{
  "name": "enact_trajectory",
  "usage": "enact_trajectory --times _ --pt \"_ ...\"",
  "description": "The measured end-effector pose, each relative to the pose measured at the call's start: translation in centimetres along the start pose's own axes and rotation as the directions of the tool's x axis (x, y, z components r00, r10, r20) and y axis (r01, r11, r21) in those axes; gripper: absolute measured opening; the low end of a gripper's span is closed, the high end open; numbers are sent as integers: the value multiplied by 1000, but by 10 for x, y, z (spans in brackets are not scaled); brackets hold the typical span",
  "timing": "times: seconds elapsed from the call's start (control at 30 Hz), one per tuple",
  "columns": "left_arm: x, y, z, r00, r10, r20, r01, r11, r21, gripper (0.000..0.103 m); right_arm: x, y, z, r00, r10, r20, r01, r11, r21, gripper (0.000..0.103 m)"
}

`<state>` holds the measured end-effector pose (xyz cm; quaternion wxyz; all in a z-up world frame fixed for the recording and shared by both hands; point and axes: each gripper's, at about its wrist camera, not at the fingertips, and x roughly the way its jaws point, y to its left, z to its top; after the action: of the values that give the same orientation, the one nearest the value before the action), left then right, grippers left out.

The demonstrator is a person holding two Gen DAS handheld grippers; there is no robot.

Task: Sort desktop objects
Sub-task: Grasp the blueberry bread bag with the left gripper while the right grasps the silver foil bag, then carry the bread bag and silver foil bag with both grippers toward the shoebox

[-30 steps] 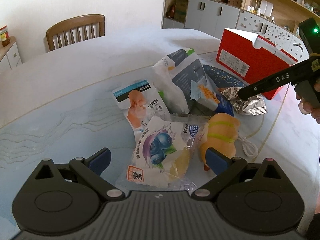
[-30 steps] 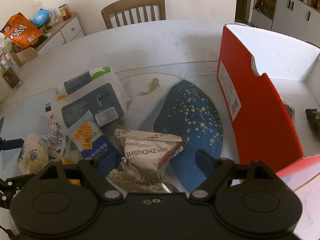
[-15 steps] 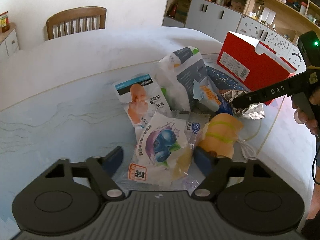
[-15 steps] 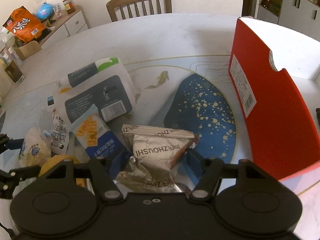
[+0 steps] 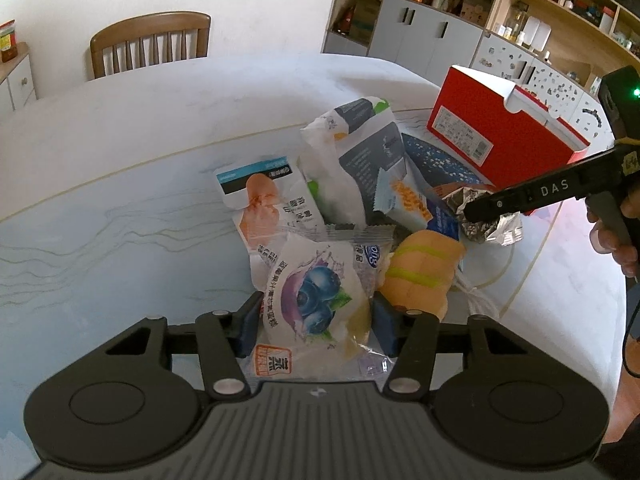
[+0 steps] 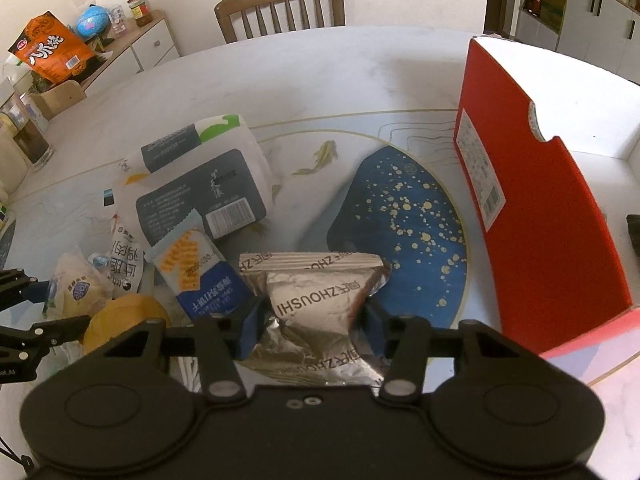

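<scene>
Right wrist view shows your right gripper [image 6: 310, 330] with its jaws squeezing the silver snack bag [image 6: 316, 304], near the bench middle. The red box [image 6: 536, 216] stands to your right. Your left gripper [image 5: 318, 328] jaws pinch the blueberry bag [image 5: 316, 300].

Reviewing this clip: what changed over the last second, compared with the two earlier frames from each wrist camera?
Both grippers closed in. The left gripper, wide open a second ago, now has its pads against the blueberry snack packet. The right gripper narrowed likewise and now pinches the silver foil packet. Neither packet looks lifted yet. The red box, tissue pack and remaining packets lie as before.
</scene>
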<state>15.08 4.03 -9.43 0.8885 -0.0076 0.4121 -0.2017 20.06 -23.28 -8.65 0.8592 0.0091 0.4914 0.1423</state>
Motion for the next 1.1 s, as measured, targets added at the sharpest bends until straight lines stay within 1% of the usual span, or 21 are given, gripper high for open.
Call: enact_trajectory --times 0.23,0.63,0.77,0.97,1.1 --pt "-10 -5 4 1000 6 9 -6 1000 -13 54 -13 -3 -1 1000 3 9 -3 1000 -1 49" --pt "-37 -19 12 999 32 40 -31 999 -29 54 -47 -12 -5 999 37 40 -37 999 -2 49" --pt "-46 -28 16 998 39 49 -38 999 -31 54 -60 -13 -8 997 50 53 -50 999 -9 48" --pt "-62 -47 25 996 63 56 -59 997 -57 54 -77 -12 -10 995 64 72 -62 998 -24 48" --pt "-73 -60 35 995 73 62 -69 995 -73 54 -92 -14 -13 992 87 89 -85 996 -23 48"
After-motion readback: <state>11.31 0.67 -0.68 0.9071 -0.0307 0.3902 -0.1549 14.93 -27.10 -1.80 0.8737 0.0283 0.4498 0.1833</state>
